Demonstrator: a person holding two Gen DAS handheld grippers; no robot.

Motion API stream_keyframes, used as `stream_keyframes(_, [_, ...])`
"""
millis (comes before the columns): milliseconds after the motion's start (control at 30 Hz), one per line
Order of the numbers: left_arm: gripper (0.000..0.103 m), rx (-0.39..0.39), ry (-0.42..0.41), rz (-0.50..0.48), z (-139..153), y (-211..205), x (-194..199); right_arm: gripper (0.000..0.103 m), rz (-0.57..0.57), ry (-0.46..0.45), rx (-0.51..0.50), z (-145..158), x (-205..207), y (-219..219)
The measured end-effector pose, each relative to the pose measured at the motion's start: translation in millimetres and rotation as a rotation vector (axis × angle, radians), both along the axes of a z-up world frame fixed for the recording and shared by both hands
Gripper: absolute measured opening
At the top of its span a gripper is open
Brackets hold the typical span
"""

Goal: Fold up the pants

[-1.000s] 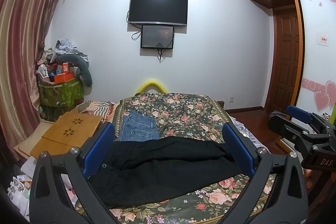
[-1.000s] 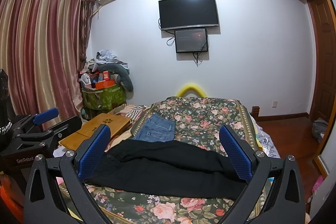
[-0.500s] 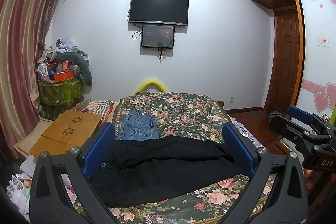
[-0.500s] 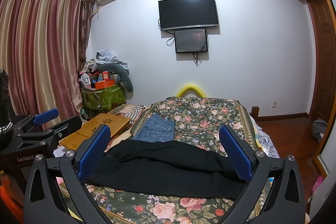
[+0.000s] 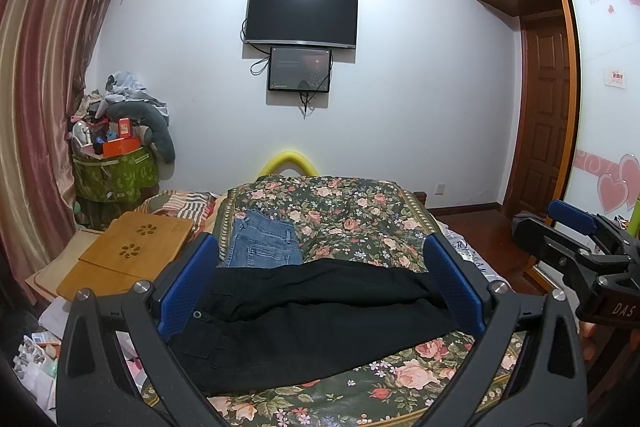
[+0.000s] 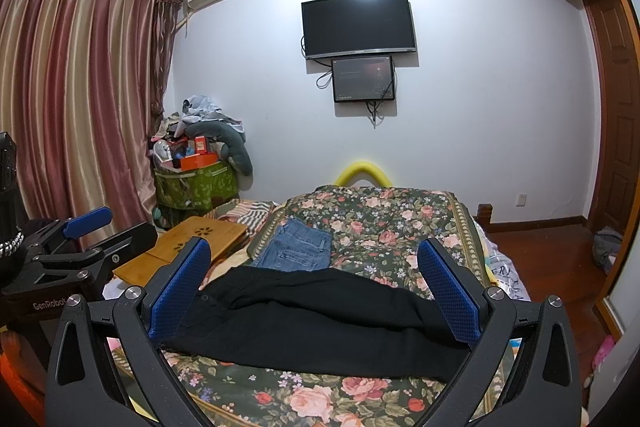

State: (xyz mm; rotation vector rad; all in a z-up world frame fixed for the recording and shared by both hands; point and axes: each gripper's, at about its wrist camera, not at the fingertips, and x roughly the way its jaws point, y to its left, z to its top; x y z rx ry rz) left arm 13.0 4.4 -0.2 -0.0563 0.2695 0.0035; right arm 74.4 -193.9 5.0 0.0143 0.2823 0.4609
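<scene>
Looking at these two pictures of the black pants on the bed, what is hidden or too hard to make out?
- Black pants: in the left view, the left gripper covers the waist end and cuffs; the right gripper does likewise in its view.
- Jeans: near edge hidden behind the pants.
- Small screen: text too small.
- Bed: near end cut off by the frame.

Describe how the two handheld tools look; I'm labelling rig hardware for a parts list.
Both match: the left tool and right tool have black angular frames with cut-outs, silver screws and two fingers faced with textured blue pads. White lettering reads "GenRobot" on the left, "DAS" on the right. No cables or sleeves show.
</scene>
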Motion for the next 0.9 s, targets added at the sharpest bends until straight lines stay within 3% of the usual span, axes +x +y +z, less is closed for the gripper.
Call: stream_keyframes(900, [0.103, -0.015, 0.016, -0.004, -5.3, -0.5, 6.9, 0.103, -0.004, 0.012, 0.0, -1.0, 8.6, -10.5])
